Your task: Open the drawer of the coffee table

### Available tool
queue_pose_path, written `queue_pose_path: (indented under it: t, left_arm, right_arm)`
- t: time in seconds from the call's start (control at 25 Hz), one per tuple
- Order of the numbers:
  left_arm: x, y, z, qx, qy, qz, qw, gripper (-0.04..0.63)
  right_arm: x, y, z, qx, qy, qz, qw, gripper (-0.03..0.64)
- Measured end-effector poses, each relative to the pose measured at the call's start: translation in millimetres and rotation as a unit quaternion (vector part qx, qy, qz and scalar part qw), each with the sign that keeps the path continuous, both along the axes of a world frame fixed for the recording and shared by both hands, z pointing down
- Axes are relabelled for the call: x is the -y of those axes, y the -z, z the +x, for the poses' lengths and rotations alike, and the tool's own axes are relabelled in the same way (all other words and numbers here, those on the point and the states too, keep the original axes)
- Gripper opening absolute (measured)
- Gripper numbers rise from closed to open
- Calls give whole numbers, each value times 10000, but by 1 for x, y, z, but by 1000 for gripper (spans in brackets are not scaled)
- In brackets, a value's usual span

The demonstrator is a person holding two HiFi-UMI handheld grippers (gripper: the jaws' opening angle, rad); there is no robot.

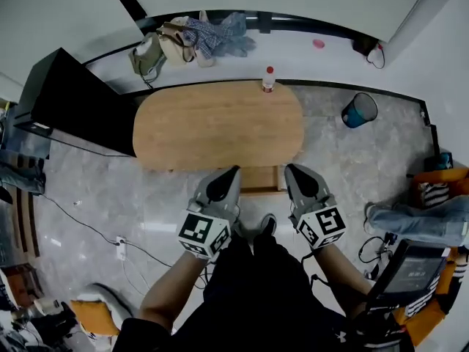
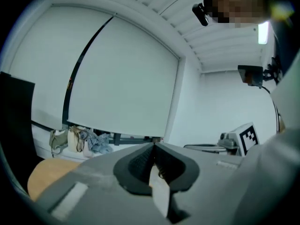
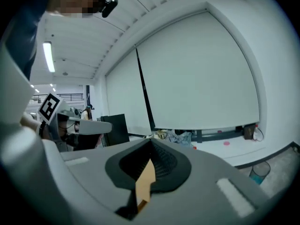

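Observation:
In the head view the oval wooden coffee table (image 1: 220,123) lies below me. A wooden drawer (image 1: 258,180) sticks out from under its near edge, between my two grippers. My left gripper (image 1: 233,171) and right gripper (image 1: 290,169) are held high, side by side, above the drawer and touching nothing. Both are shut and empty. In the left gripper view the left gripper (image 2: 153,145) has its jaws pressed together and points at a white wall, with a corner of the table (image 2: 47,171) low at the left. The right gripper (image 3: 151,142) is likewise shut and points across the room.
A bottle with a red cap (image 1: 268,79) stands at the table's far edge. A black cabinet (image 1: 69,101) is at the left, a blue bin (image 1: 359,110) at the right. Bags and clothes (image 1: 190,39) lie on the far ledge. A power strip (image 1: 121,248) and cable cross the floor.

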State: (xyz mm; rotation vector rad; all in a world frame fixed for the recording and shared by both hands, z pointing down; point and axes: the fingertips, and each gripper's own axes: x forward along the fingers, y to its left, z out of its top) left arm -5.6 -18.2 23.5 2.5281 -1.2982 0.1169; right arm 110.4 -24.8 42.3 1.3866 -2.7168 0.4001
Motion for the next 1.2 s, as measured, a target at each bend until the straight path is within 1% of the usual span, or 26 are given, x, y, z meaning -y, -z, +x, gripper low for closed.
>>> queue_pose_path:
  t: [0.12,0.2,0.36,0.4,0.48,0.52,0.6,0.72,0.8,0.92,1.04,1.2]
  left_arm:
    - [-1,52,-5,-47,131,421,9990,2]
    - [-7,75,-10,-14,227,622,9978,2]
    - [-23,104,-25,214,404,1046,9935,2]
    - [-25,111,-28,215,433,1190,9917,2]
    - [-26,122,-32,277,441,1416,9886,2]
    - [-26,125,-34,393,415,1479,9873,2]
    - [-26,132,-40,567,394,1600,9847,2]
    - [-24,144,-51,450,473,1784,9818,2]
    - [-23,147,-58,436,482,1808,9814,2]
    - [-25,145,-65,510,425,1792,9816,2]
    - [-24,146,-70,453,390,1934,9793,2]
    - [-24,146,-75,435,385,1910,9799,2]
  right_arm:
    - [-2,57,-7,-91,142,492,9986,2]
    - [-9,83,-13,-183,193,822,9963,2]
    - [-29,117,-32,-490,228,1379,9890,2]
    - [-32,124,-36,-566,241,1499,9868,2]
    - [-32,136,-41,-672,268,1689,9830,2]
    - [-31,141,-42,-708,272,1762,9814,2]
    - [-30,151,-42,-759,246,1866,9792,2]
    - [-30,163,-45,-775,140,1965,9773,2]
    - [-29,168,-48,-752,81,2000,9769,2]
    - [-29,170,-51,-693,37,2000,9773,2]
    - [-26,173,-55,-646,-23,1992,9778,2]
    - [-24,172,-61,-588,-16,1948,9791,2]
